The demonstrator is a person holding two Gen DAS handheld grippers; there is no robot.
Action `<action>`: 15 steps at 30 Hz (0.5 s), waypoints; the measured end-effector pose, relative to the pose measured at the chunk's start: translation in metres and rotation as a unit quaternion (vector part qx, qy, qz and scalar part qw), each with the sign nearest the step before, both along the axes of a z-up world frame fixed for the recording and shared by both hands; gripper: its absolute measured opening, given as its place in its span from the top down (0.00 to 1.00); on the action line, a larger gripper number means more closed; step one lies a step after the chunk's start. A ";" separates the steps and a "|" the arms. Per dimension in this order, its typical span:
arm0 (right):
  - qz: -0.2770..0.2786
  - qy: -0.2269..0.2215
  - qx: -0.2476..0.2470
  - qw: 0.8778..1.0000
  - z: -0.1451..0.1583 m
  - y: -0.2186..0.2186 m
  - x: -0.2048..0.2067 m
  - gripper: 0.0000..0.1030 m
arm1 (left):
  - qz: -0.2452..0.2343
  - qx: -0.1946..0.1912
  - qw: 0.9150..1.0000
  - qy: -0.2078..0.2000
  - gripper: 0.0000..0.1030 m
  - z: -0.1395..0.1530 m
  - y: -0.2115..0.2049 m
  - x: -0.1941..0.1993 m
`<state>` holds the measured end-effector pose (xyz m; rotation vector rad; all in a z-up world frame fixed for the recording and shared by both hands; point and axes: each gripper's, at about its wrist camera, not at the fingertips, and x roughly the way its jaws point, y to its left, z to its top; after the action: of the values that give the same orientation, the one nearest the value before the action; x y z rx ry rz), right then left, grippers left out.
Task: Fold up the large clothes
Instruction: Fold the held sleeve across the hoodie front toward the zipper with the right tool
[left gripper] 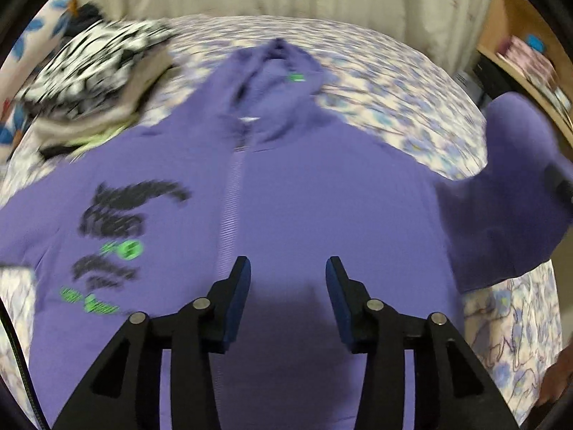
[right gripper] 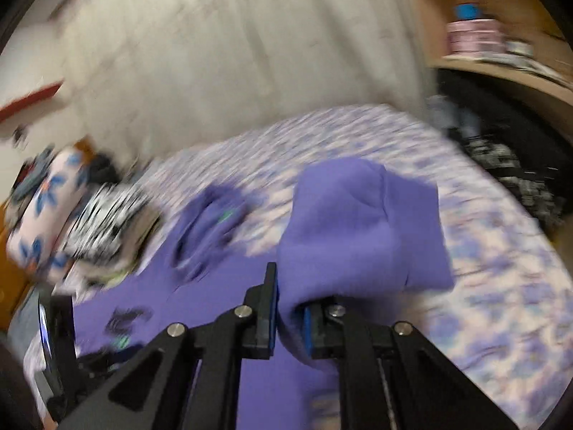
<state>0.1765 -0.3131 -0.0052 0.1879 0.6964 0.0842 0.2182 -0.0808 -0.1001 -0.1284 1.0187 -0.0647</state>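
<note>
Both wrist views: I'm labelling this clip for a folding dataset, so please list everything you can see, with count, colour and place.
hooded jacket: one, purple with black and green print, spread front-up on the bed, hood far end
sleeve: one, purple, lifted off the bed, pinched by the right tool
bedsheet: one, white with blue-purple flowers, under the jacket
clothes pile: one, black-and-white patterned on top, far left of the bed
pillow: one, white with blue flowers, beyond the pile
curtain: one, off-white, behind the bed
shelf: one, wooden, far right, holding blurred items
left tool: one, black with blue pads, open above the jacket's front
right tool: one, black with blue pads, shut on the sleeve
</note>
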 end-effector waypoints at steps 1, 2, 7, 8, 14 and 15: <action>0.013 0.024 -0.014 1.000 -0.017 0.020 0.004 0.86 | 0.009 0.000 1.000 0.002 0.55 -0.002 0.012 -0.003; 0.020 0.042 -0.019 0.999 -0.031 0.032 0.007 0.83 | 0.016 0.002 1.000 0.005 0.54 -0.005 0.024 -0.006; 0.082 0.169 -0.013 0.982 -0.114 0.075 0.007 0.59 | 0.027 -0.017 0.999 0.031 0.54 -0.024 0.059 -0.016; 0.082 0.168 -0.027 0.982 -0.118 0.083 -0.006 0.56 | 0.028 -0.021 0.999 0.033 0.54 -0.026 0.063 -0.019; 0.103 0.150 -0.010 0.983 -0.105 0.100 -0.047 0.26 | 0.009 -0.042 0.998 0.035 0.54 -0.031 0.062 -0.028; 0.095 0.150 -0.014 0.984 -0.103 0.101 -0.052 0.26 | 0.002 -0.045 0.998 0.033 0.53 -0.030 0.059 -0.029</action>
<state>0.1249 -0.2125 -0.1079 0.1060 1.0152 0.2321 0.1892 -0.0220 -0.1304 -0.2166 1.0825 -0.1040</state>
